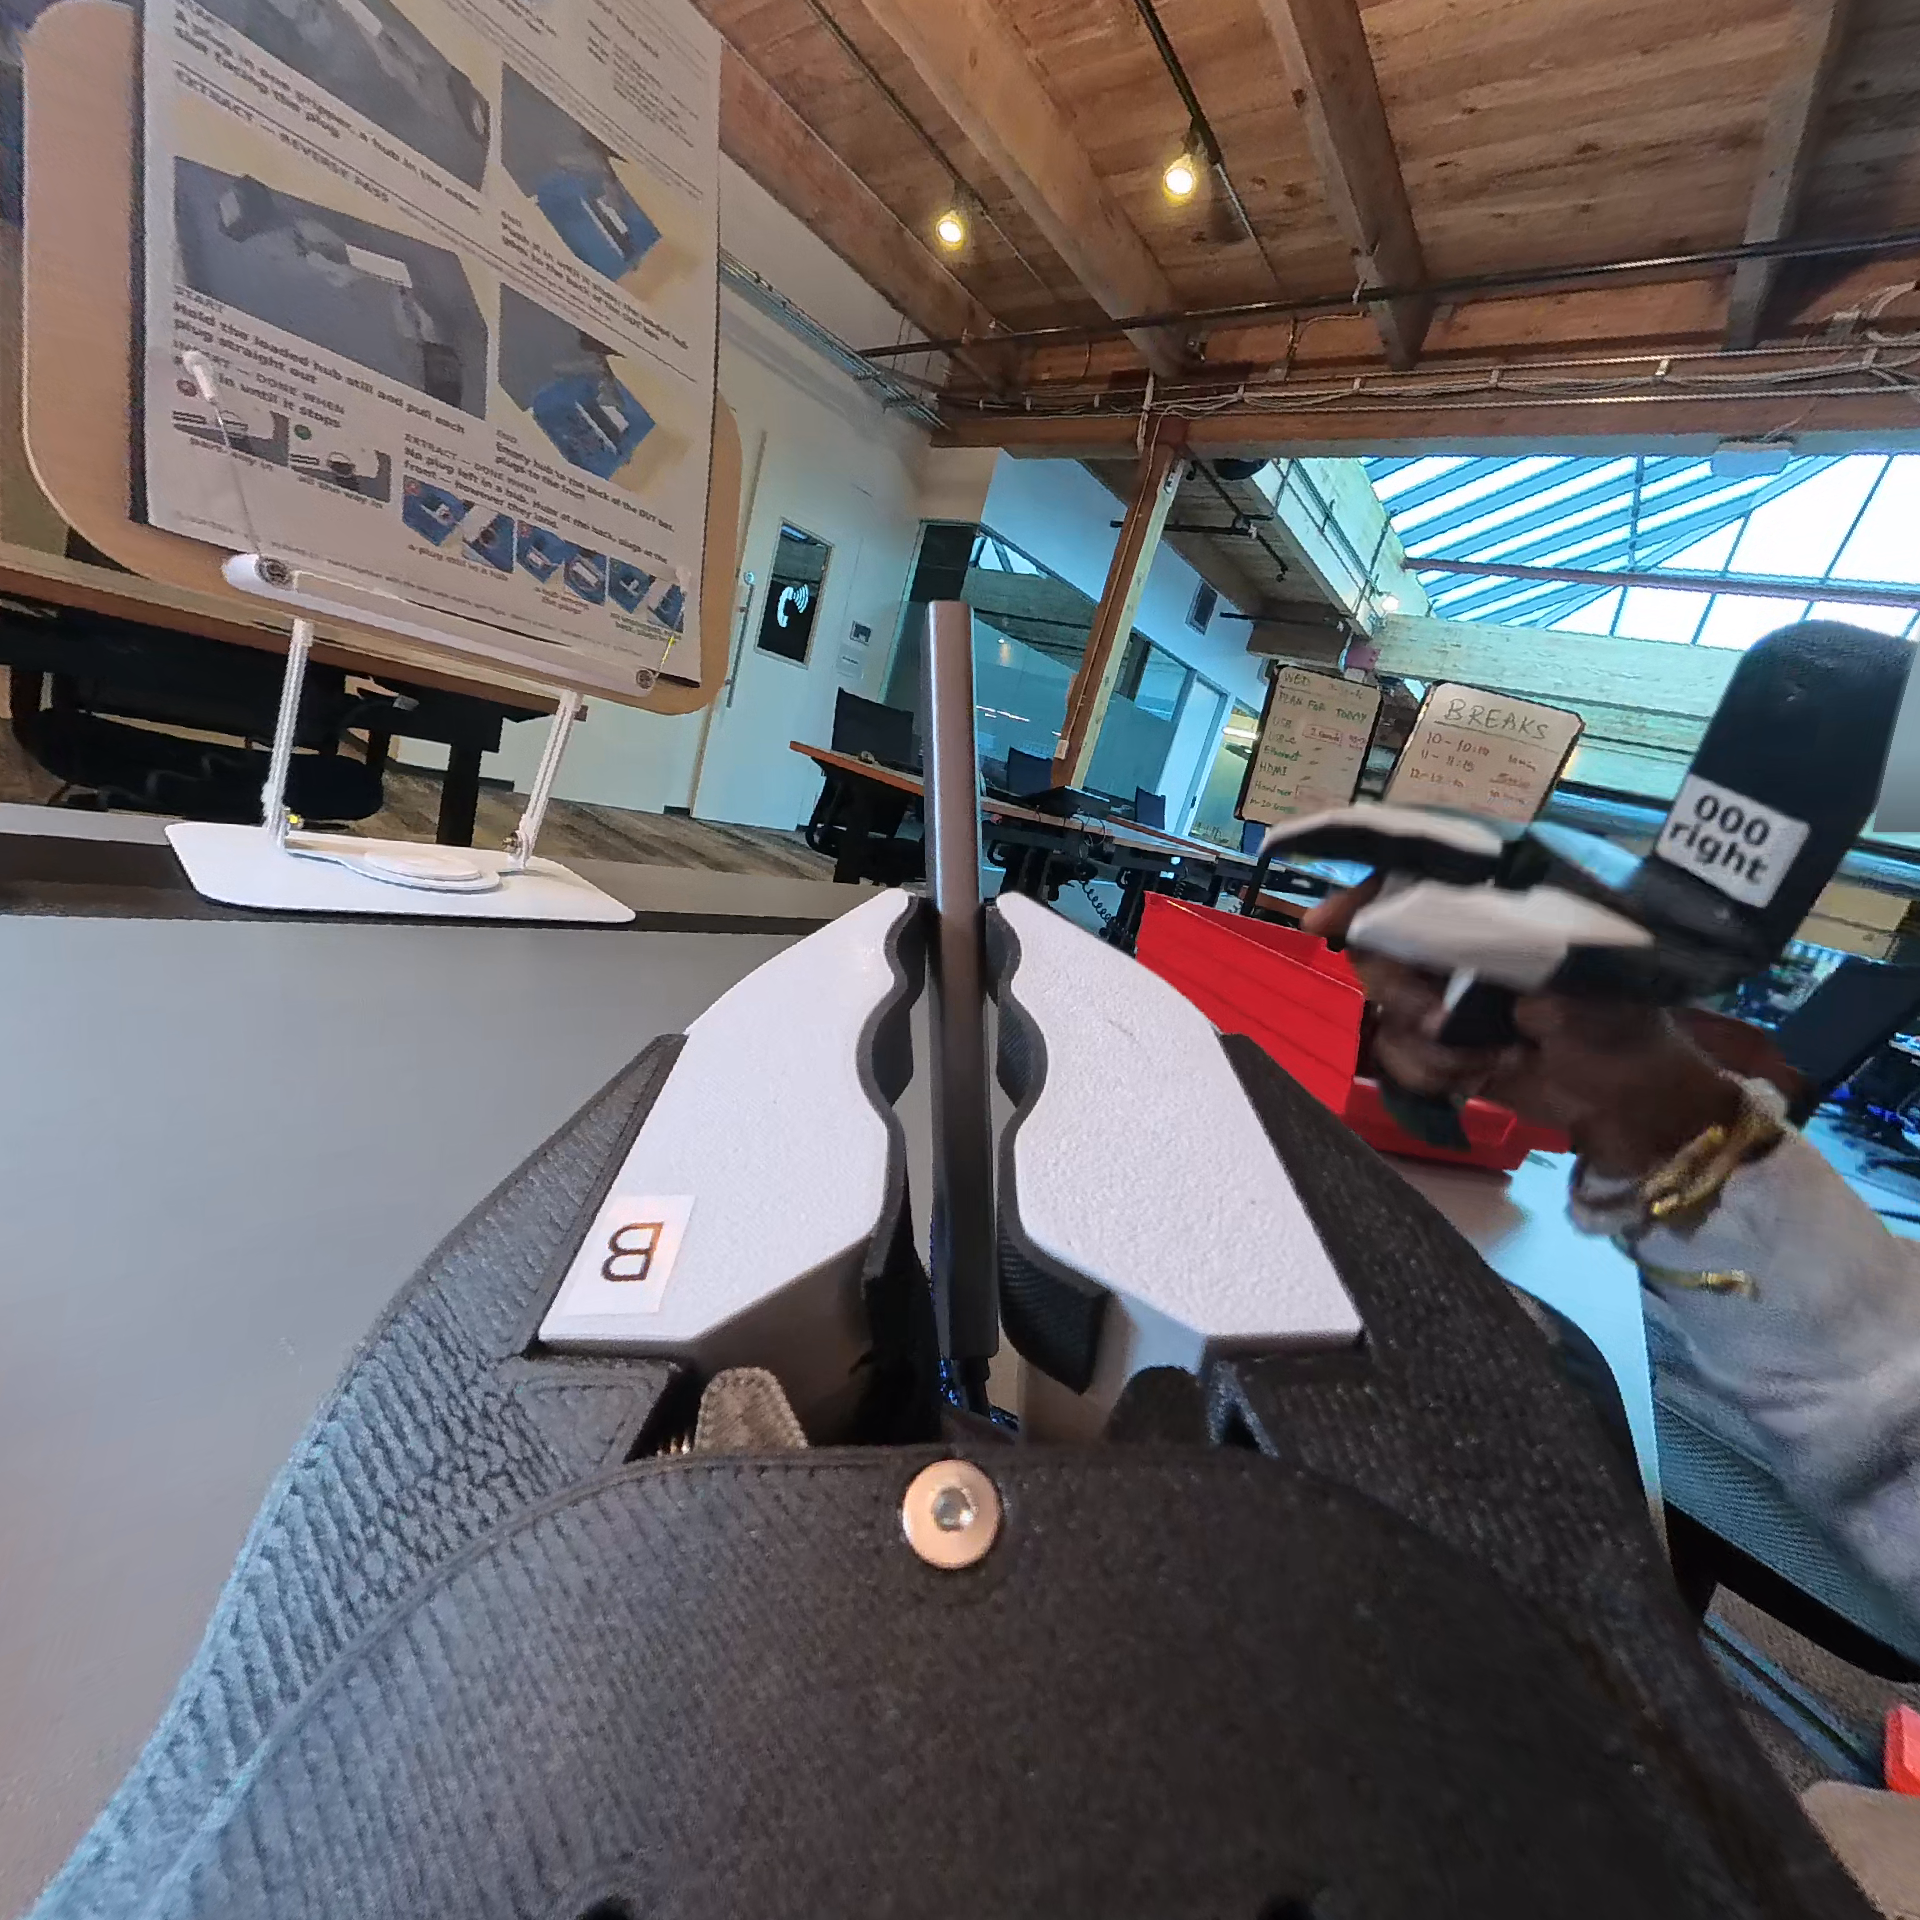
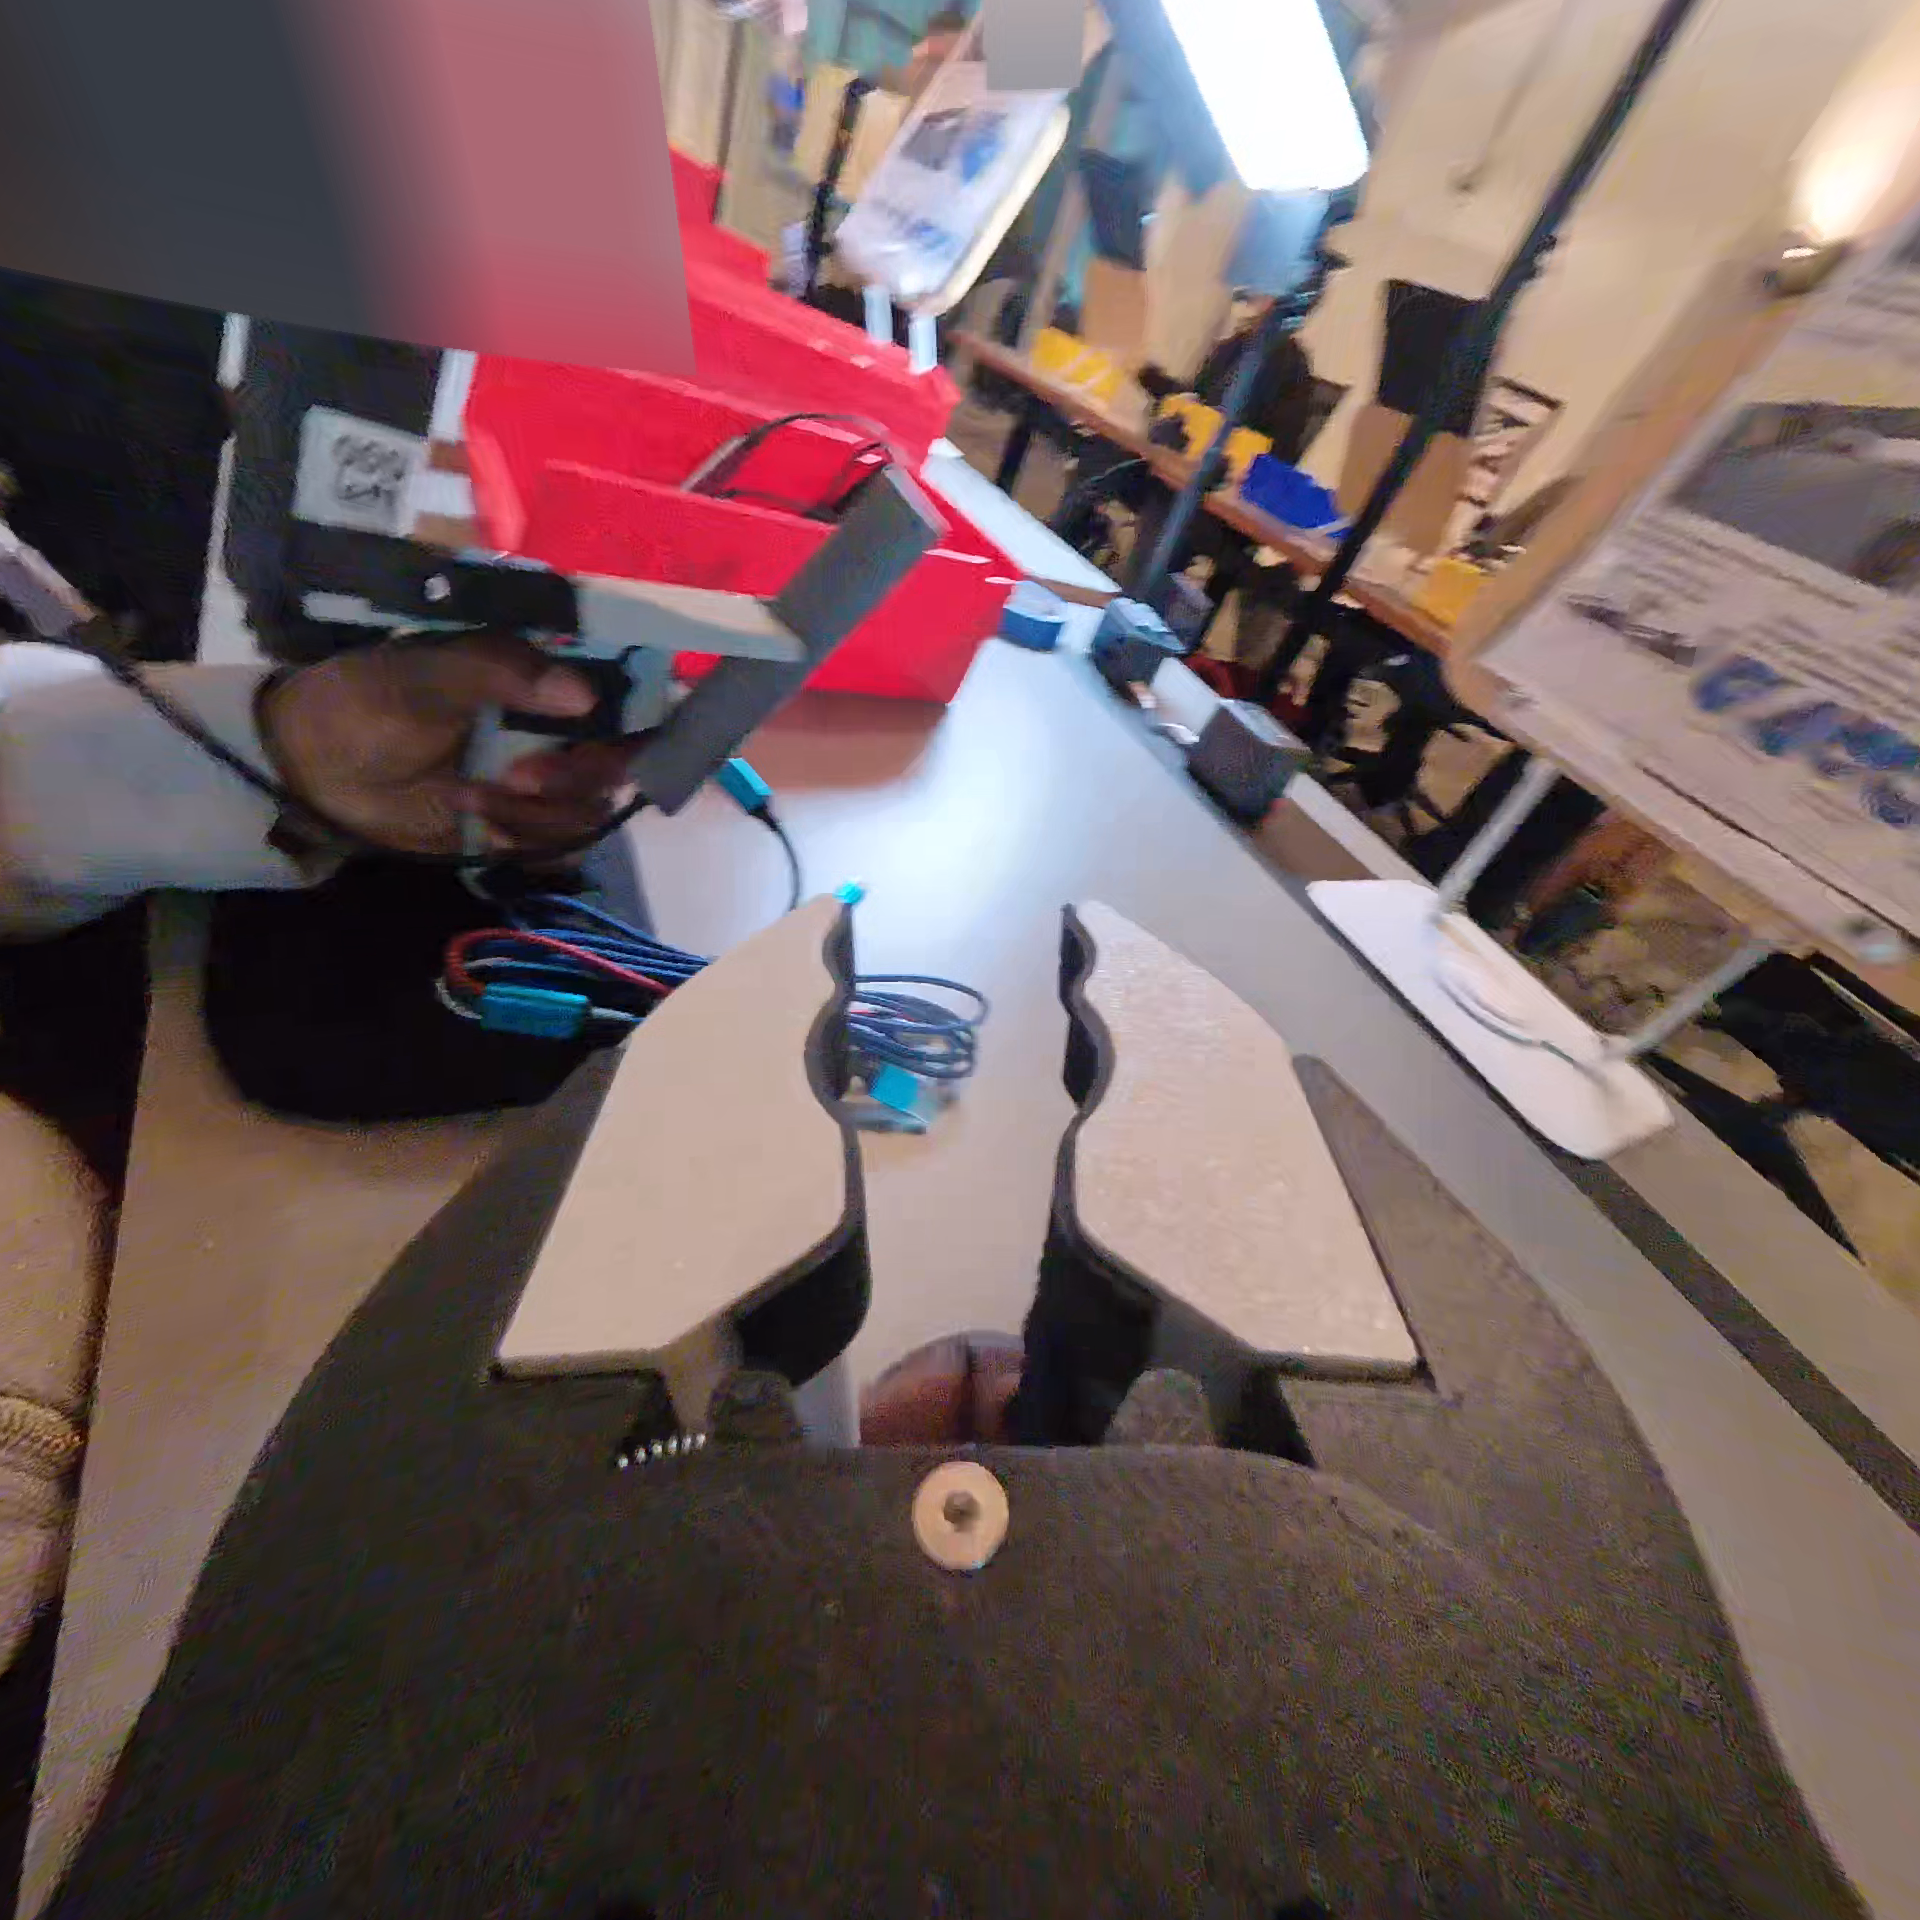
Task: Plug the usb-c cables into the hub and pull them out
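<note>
The left tongs [image 1: 956, 914] are closed edgewise on the hub [image 1: 954, 935], a thin dark slab that stands up between the pads and juts past their tips toward 12 o'clock. In the right wrist view the hub [image 2: 800, 623] is seen held above the tabletop [image 2: 1039, 790], tilted, with a black lead and a blue connector hanging from its lower end at about 6 o'clock.

The right tongs [image 2: 956, 914] are parted wide and hold nothing. The usb-c cables [image 2: 914, 1029] lie coiled on the tabletop just beyond the tips, slightly toward 11 o'clock, with a blue plug [image 2: 894, 1091] showing in the gap between the pads. A second bundle [image 2: 561, 977] lies farther out at 9 o'clock.

The step in hand is judged to be the picking up of a plug. It is best taken by its moulded body, squarely across the flats, so that the metal tip is left free and pointed at the hub's ports, while the hub is kept steady.
</note>
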